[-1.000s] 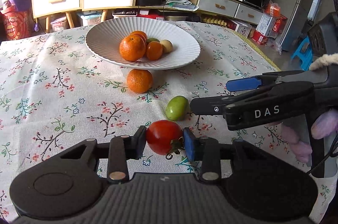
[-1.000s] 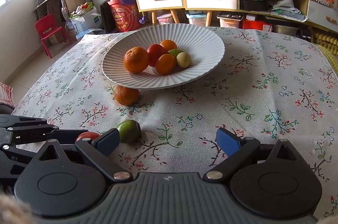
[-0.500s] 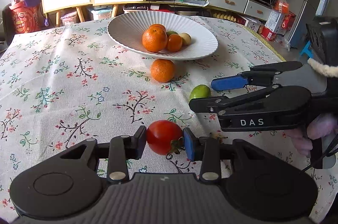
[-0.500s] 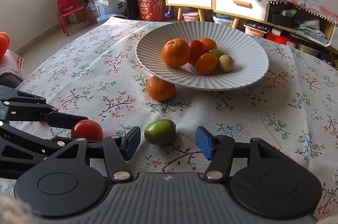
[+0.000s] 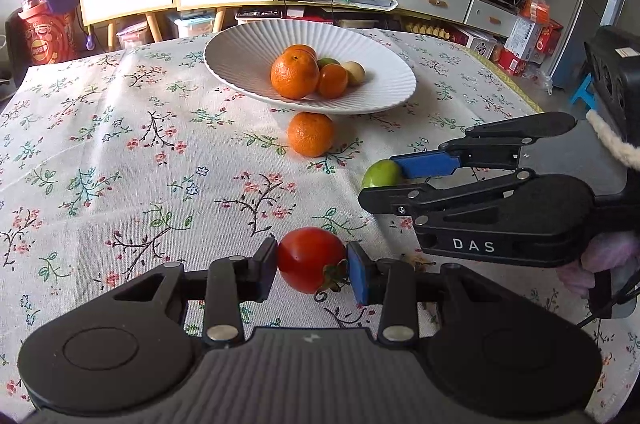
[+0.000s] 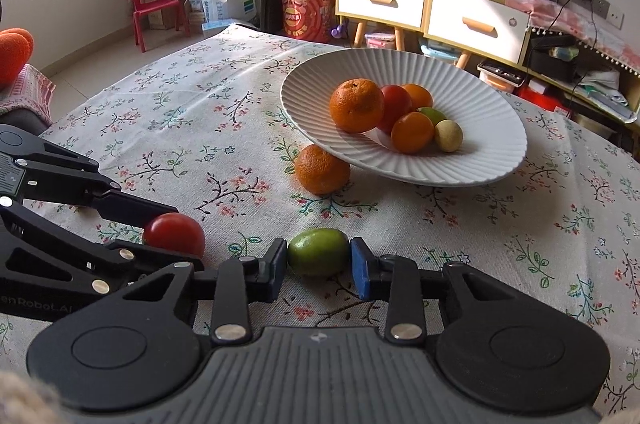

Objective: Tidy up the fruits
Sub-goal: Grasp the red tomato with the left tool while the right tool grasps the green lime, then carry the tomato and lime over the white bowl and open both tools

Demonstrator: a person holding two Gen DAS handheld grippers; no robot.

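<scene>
A red tomato (image 5: 311, 259) is clamped between the fingers of the left gripper (image 5: 312, 264), and a green lime (image 6: 319, 252) is pinched between the fingers of the right gripper (image 6: 319, 262), both low over the bench (image 5: 120, 160). A loose orange (image 5: 310, 134) is seen against the near rim of the white plate (image 5: 248, 64), where more fruit is piled. Open flowered cloth is left to the left of the plate, with drawers and shelves behind.

Left gripper (image 5: 312, 266) and right gripper (image 6: 319, 264) both clamped.

Table w/ floral cloth (image 5: 120, 152): white bowl (image 5: 240, 64), loose orange (image 5: 310, 134), lime (image 6: 318, 252).
</scene>
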